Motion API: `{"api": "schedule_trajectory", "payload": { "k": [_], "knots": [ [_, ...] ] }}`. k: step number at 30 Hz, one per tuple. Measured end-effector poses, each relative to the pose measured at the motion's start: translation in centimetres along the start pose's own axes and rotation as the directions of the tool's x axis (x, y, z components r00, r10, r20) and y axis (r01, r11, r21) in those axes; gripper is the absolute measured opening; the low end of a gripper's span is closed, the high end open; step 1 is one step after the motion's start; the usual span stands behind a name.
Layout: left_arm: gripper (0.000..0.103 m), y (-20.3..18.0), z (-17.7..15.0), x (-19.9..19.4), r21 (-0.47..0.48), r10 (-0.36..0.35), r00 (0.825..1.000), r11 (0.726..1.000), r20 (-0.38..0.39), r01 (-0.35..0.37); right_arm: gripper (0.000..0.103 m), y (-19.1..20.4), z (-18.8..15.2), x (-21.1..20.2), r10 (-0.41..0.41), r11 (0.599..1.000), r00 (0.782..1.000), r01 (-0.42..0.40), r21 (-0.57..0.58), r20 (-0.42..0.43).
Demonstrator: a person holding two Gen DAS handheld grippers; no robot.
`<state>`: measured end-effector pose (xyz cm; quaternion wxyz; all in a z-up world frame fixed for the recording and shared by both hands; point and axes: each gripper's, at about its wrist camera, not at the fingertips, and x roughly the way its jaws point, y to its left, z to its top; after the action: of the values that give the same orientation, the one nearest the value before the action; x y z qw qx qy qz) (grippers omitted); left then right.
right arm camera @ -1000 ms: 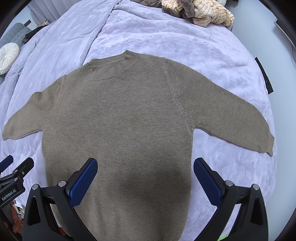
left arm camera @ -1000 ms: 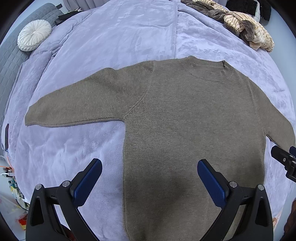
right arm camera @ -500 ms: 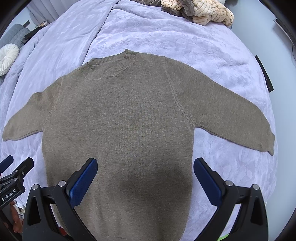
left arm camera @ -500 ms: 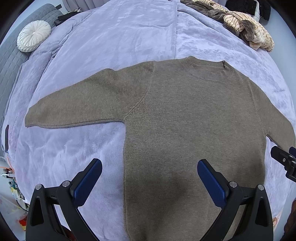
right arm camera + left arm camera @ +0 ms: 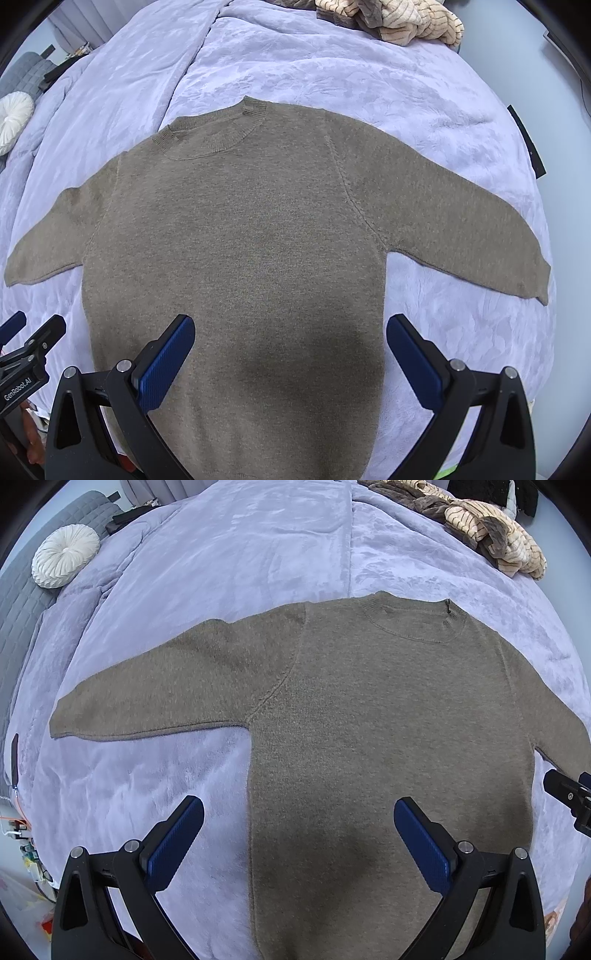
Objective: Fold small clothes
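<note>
A small olive-brown knit sweater [image 5: 369, 720] lies flat and face up on a lavender bedspread [image 5: 240, 554], both sleeves spread out sideways, collar at the far end. It also shows in the right wrist view [image 5: 240, 229]. My left gripper [image 5: 299, 812] is open and empty, hovering above the sweater's lower left edge. My right gripper [image 5: 290, 330] is open and empty, hovering above the sweater's lower body. The right gripper's tips show at the right edge of the left wrist view [image 5: 569, 797]. The left gripper's tips show at the left edge of the right wrist view [image 5: 29, 343].
A heap of striped beige and brown clothes [image 5: 491, 535] lies at the bed's far right corner, also in the right wrist view [image 5: 399, 18]. A round white cushion [image 5: 64, 555] rests on a grey seat at the far left. The bedspread [image 5: 332, 66] surrounds the sweater.
The right wrist view has shifted slightly, so the sweater and the clothes heap sit a bit higher in frame. The left gripper and sweater have not visibly moved.
</note>
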<state>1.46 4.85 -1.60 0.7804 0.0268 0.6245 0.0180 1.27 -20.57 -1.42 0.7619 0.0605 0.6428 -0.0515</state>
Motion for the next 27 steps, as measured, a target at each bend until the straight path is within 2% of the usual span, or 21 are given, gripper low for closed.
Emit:
{"api": "schedule_trajectory", "payload": {
  "k": [27],
  "knots": [
    [0.103,0.6,0.3,1.3,0.006,0.002,1.000,1.000,-0.007,-0.002,0.103,0.1,0.2,1.3,0.001,1.000,1.000,0.000,0.026,-0.027]
  ]
}}
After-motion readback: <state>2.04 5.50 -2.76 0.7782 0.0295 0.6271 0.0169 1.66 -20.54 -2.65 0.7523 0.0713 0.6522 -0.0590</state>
